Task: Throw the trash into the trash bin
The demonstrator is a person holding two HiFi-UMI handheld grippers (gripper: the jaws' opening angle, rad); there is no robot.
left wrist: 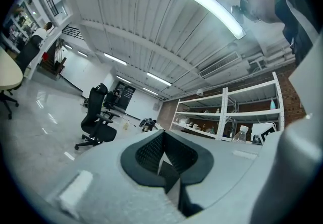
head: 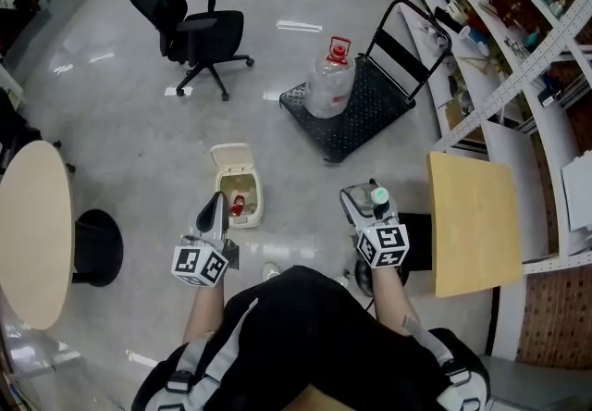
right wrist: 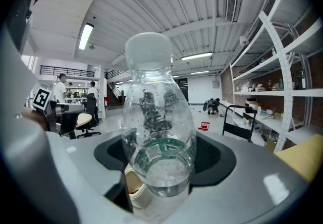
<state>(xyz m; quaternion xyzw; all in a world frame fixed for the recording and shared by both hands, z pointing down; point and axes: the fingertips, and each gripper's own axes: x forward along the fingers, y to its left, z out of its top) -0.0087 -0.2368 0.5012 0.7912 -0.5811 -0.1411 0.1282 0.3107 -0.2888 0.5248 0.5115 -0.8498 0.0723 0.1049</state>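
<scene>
Two grippers out over the grey floor. Left gripper [head: 215,213] with jaws pressed together. Right gripper [head: 370,203] with jaws clamped on a clear bottle [right wrist: 159,117]. Trash bin [head: 256,205] on the floor just beside the left gripper, lid up, something red inside. Farther off, a black chair [head: 190,25] and a cart [head: 370,113] with a big water jug [head: 329,80]. Wooden table [head: 476,219] close on the right.

The floor [head: 111,94] is finished in a glossy, reflective grey, the bottle [right wrist: 159,127] is formed of clear smooth plastic beaded with droplets, the trash bin [head: 258,201] is moulded in matt cream plastic, the square tabletop [head: 476,224] is faced in pale matt wood-look board, and the trolley deck [head: 370,113] is surfaced in black textured material.
</scene>
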